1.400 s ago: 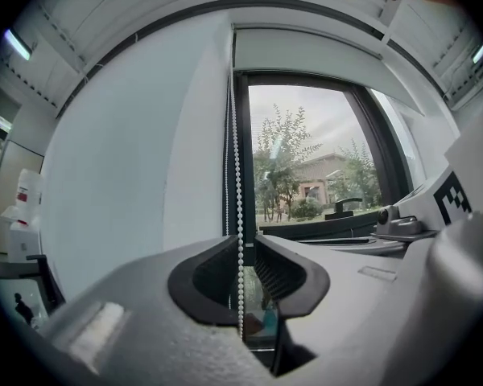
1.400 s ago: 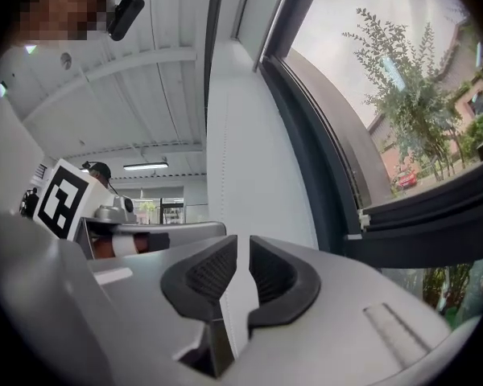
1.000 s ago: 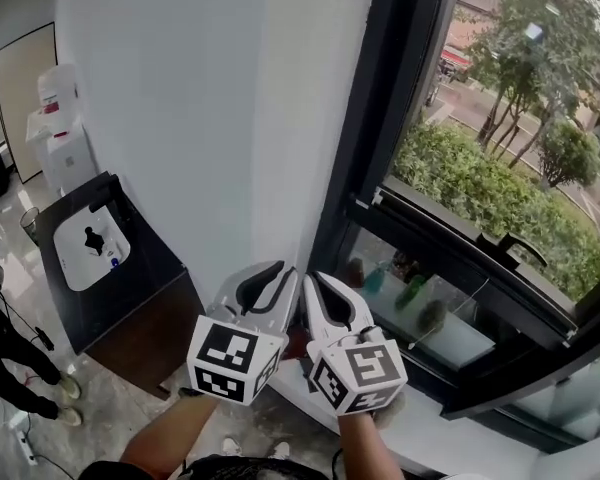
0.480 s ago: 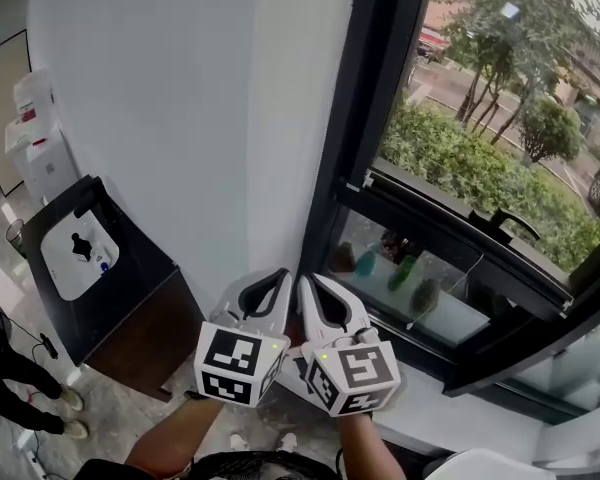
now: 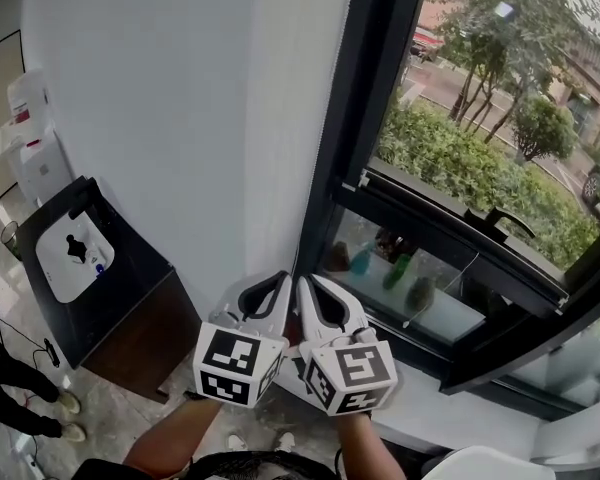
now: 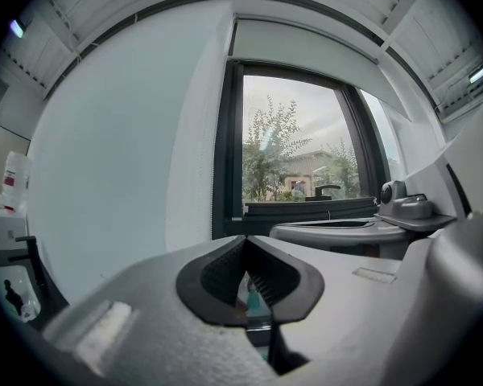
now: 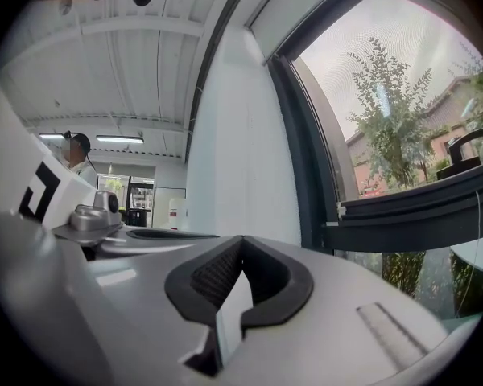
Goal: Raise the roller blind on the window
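Closing up since a second ago, the left gripper (image 5: 283, 281) now has its jaws together. It sits in nearly the same spot, side by side with the right gripper (image 5: 306, 284), while our view has swung a little along the window (image 5: 460, 158).

Both pairs of jaws meet at the tips, and we see no cord or chain pinched in either. Only background shows through the small gaps behind the tips.

Looking up along the left gripper, the roller blind (image 6: 306, 51) sits as a pale band right at the top of the window. The glass below it is uncovered, with trees and buildings in plain sight. So we judge the raising as good as done, and little is left beyond perhaps a last bit of travel.

The blind hangs well above both grippers. They are held low, close to the bottom corner of the dark window frame (image 5: 365, 118), just beside the white wall (image 5: 180, 118).
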A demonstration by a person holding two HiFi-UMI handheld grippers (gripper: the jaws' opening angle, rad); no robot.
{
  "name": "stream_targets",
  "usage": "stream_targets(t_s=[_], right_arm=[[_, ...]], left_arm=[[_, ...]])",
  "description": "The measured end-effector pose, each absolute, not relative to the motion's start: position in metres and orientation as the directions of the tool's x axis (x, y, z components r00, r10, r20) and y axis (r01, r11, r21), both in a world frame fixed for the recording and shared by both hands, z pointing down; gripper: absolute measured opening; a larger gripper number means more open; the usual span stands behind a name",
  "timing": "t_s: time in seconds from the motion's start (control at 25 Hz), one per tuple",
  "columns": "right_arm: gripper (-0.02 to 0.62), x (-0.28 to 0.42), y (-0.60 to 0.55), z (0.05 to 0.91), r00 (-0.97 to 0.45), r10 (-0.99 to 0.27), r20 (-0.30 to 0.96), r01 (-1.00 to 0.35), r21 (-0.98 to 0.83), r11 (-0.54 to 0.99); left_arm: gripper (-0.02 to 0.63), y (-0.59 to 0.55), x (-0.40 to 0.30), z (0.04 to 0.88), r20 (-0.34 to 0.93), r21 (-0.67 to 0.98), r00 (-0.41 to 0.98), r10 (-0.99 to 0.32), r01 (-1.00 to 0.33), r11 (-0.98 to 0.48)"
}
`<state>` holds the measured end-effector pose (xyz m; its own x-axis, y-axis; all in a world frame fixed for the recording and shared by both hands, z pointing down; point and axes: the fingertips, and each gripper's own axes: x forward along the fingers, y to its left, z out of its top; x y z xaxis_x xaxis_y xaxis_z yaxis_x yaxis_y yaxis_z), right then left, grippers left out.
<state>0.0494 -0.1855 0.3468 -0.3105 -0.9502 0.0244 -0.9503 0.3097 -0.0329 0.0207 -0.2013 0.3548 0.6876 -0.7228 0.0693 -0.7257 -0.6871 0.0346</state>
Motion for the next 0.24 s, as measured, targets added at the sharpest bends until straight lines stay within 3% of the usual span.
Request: stream_targets(t_s=[0.24], right_arm=[[0.005,0.0468,-0.1859,0.3470,-0.316,-0.949,0.023,-0.948,-0.035,0.315]], left_arm=[[0.003,-0.2007,0.0184,0.3574,0.075,0.034,0.687,-0.722,-0.726,-0.687]])
